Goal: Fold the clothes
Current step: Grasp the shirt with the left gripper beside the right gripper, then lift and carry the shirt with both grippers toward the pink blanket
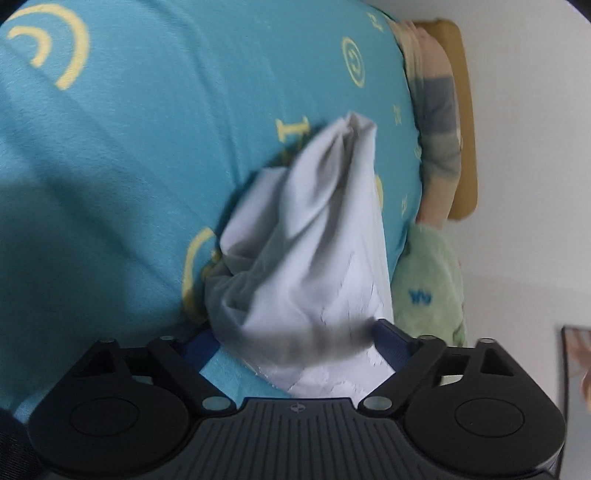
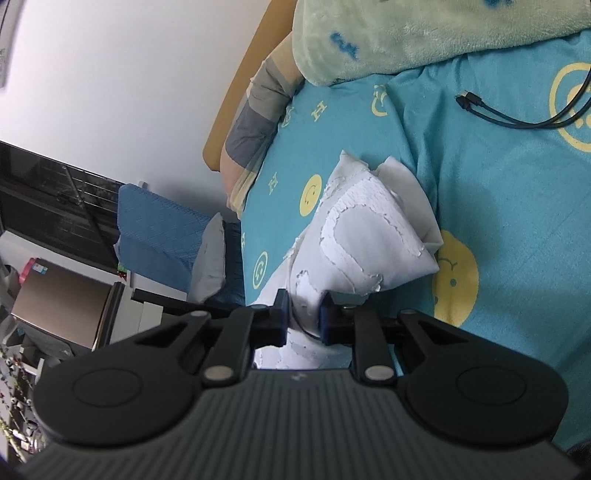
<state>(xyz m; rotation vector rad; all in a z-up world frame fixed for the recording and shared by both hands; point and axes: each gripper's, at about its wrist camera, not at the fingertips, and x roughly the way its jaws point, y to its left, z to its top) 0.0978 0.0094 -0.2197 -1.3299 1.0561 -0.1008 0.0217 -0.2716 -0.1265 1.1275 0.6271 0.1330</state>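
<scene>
- Teal bedsheet (image 2: 498,206) printed with yellow smiley faces covers the bed; a green fleece blanket (image 2: 424,33) lies at its far end, a black cable (image 2: 517,118) beside it.
- White garment (image 2: 369,236), bunched and with a cracked white print, lies on the sheet, stretching forward from both claws.
- Right gripper (image 2: 303,314) is clamped on the garment's near end.
- Left gripper (image 1: 291,339) has its fingers spread wide, cloth lying between them; no squeeze shows, so the left hand must close next.
- Readable writing: only single "H" letters on the sheet; blue marks on the blanket are illegible.
</scene>
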